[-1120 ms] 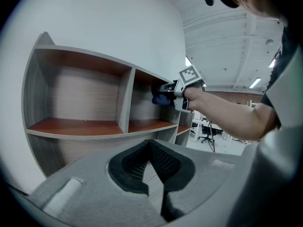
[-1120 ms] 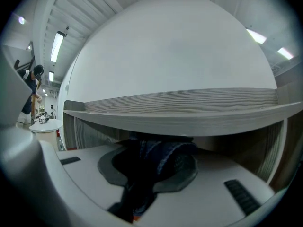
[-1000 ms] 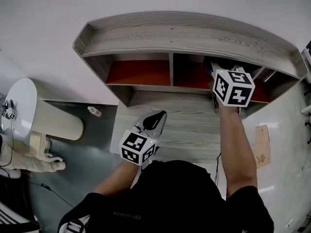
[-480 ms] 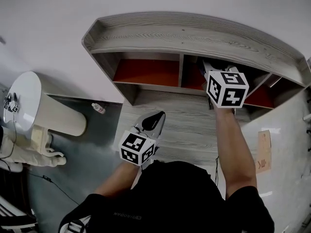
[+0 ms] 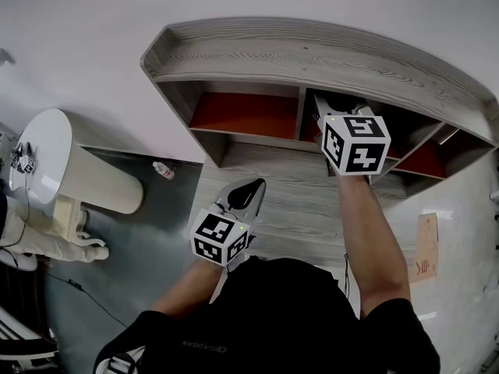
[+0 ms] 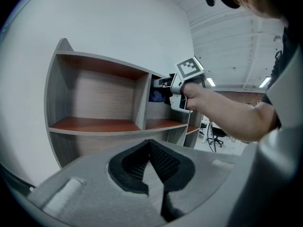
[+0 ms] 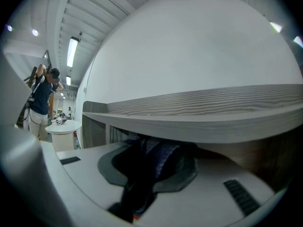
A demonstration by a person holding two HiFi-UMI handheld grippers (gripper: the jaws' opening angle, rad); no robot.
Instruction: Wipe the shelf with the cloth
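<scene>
Cloth (image 7: 163, 157) in right tool (image 7: 142, 183) occupies shelf's (image 5: 312, 61) middle compartment.

Left claw (image 5: 248, 192) closed, empty, held low, right arm (image 5: 376, 240) outstretched, right claw (image 7: 152, 150) clamped on cloth (image 7: 166, 158)

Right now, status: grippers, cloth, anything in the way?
Right gripper shut on cloth, inside the middle compartment of the shelf. Left gripper shut, empty, back from shelf. Nothing seen in the way.
</scene>
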